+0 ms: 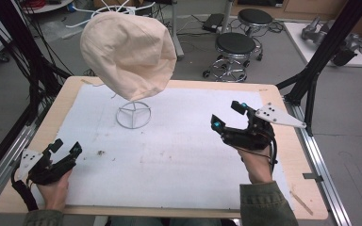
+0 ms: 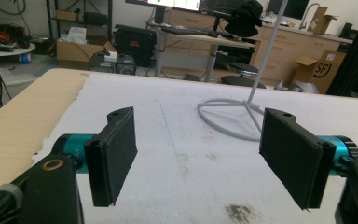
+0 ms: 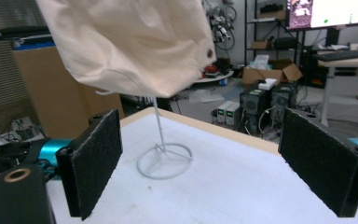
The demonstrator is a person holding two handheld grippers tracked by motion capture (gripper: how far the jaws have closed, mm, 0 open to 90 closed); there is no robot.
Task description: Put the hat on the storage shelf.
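While the cream hat (image 1: 128, 54) hung on its white wire stand (image 1: 133, 114) in the high view, the right gripper (image 1: 229, 115) hovered to the stand's right with its jaws spread and nothing between them, well apart from the hat. The left gripper (image 1: 66, 149) sat near the table's front left corner, jaws also spread and empty, far below and left of the stand. Judged from here, the risk was the stand itself: it looked light, on a thin ring base, with the hat sagging off to one side, so a sideways tug on the cloth would likely tip it rather than free the hat.

From the left gripper view, the two black pads (image 2: 113, 154) stood wide apart over the white mat (image 2: 177, 154), and the stand's ring base (image 2: 230, 119) lay ahead, nearer the right-hand pad. A dark stain on the mat lay just ahead of the jaws. Beyond the table were desks, cardboard boxes and a black stool.

From the right gripper view, the pads (image 3: 94, 161) again stood wide, framing the stand's base (image 3: 164, 161) straight ahead, with the hat (image 3: 130, 44) hanging above and ahead of the jaws. A grip taken too low on the loose brim might have caught only a fold, letting the cloth slip. Behind were shelving, boxes, computer towers and a lit monitor.
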